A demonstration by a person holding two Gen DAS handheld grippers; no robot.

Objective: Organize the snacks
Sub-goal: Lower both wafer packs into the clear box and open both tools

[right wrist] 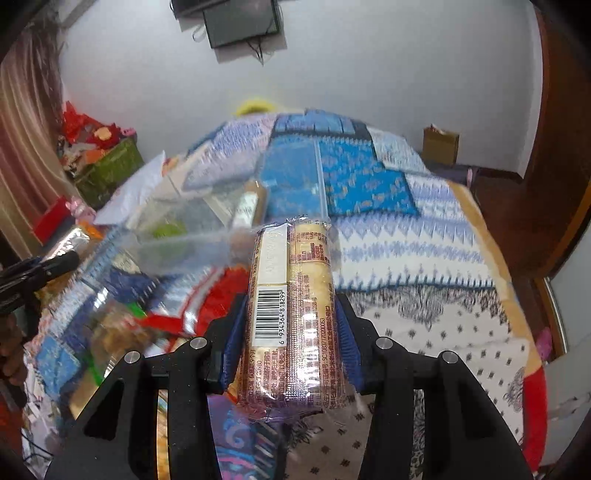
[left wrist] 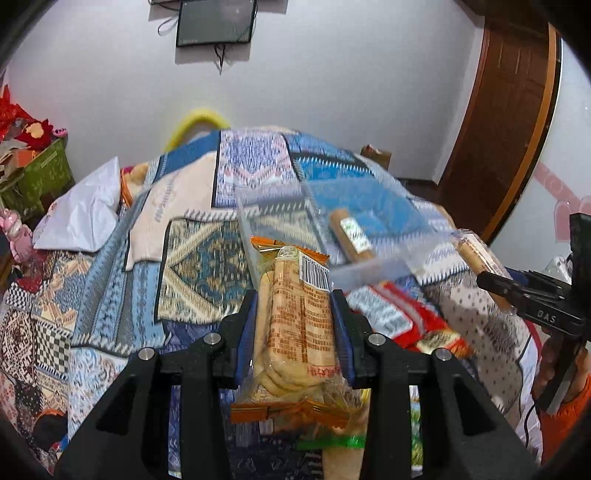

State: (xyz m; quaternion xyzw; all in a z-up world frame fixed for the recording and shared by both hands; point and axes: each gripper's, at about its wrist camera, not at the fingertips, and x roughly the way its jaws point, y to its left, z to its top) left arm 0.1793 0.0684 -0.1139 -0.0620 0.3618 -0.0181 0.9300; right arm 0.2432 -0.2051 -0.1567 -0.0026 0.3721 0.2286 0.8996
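Orange-edged clear cracker packet (left wrist: 299, 317) clamped in left gripper (left wrist: 295, 299); barcoded biscuit roll (right wrist: 291, 306) clamped in right gripper (right wrist: 291, 314), lower centre; likely bound for clear plastic box (left wrist: 332, 229).

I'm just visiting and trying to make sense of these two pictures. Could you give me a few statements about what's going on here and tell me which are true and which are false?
1. The left gripper is shut on an orange-edged pack of biscuits. True.
2. The right gripper is open and holds nothing. False: it is shut on a clear-wrapped roll of cookies with a barcode.
3. A clear plastic box on the patchwork bedspread already has one snack roll in it. True.
4. The box stands on a bare wooden table. False: it stands on the bedspread.
5. A dark screen hangs on the white wall. True.
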